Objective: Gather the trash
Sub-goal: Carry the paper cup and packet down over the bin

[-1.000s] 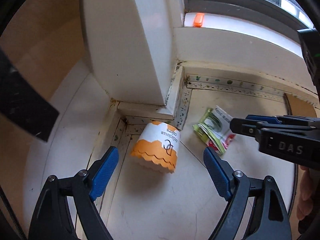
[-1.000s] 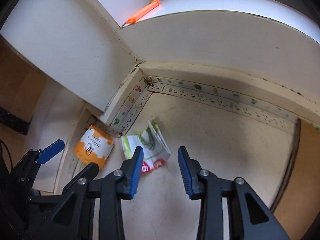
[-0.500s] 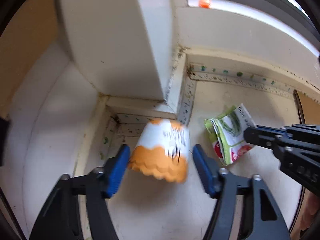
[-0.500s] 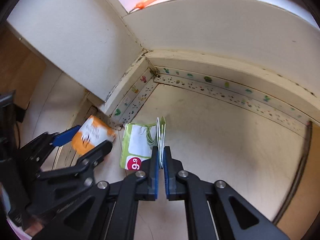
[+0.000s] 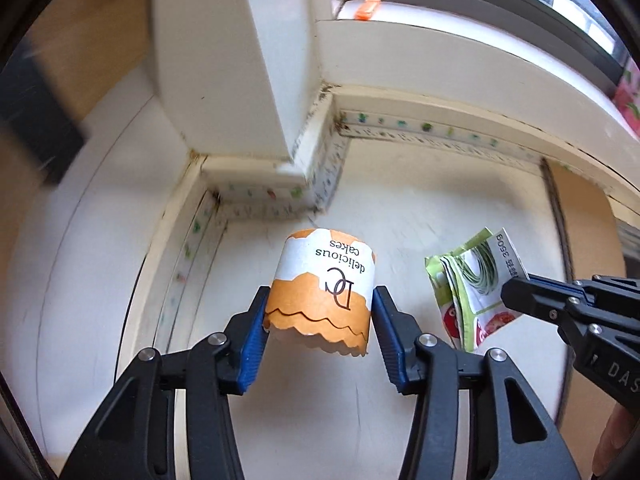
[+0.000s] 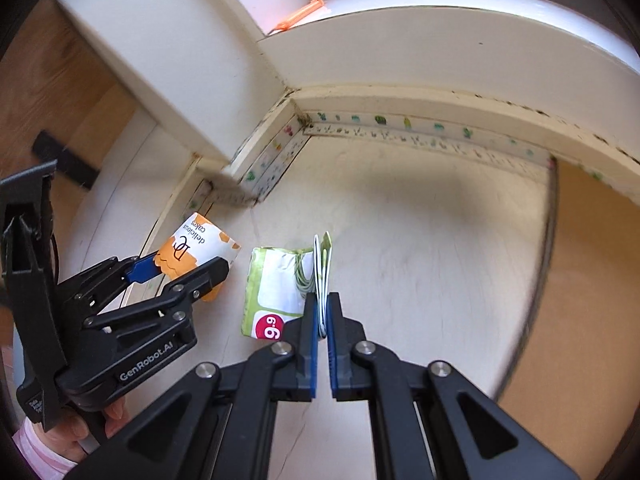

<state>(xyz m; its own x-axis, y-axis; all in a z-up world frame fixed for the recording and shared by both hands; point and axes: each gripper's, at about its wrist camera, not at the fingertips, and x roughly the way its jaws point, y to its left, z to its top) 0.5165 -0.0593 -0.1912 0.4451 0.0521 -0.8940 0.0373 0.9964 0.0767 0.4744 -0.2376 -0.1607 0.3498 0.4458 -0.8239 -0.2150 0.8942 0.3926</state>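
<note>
An orange and white paper cake cup (image 5: 324, 292) printed "delicious cakes" sits sideways between the blue pads of my left gripper (image 5: 320, 300). The jaws are closing and both pads touch its sides. In the right wrist view the same cup (image 6: 196, 246) shows at the left in the left gripper (image 6: 180, 270). A folded green and white food packet (image 6: 276, 280) with a red price dot hangs from my right gripper (image 6: 320, 304), which is shut on its folded edge. The left wrist view shows that packet (image 5: 468, 280) at the right, pinched by the right gripper (image 5: 510, 294).
A white pillar (image 5: 224, 60) and low wall (image 6: 440, 60) form a corner behind, edged with dotted tape (image 6: 400, 128). An orange item (image 5: 367, 8) lies on the sill. Pale floor (image 6: 420, 240) meets wood flooring (image 6: 592, 280) at the right. A hand with a pink sleeve (image 6: 48, 444) holds the left gripper.
The left gripper moved in over the cup and closed from wide open onto its sides. The right gripper shut on the packet's edge and raised it off the floor.
</note>
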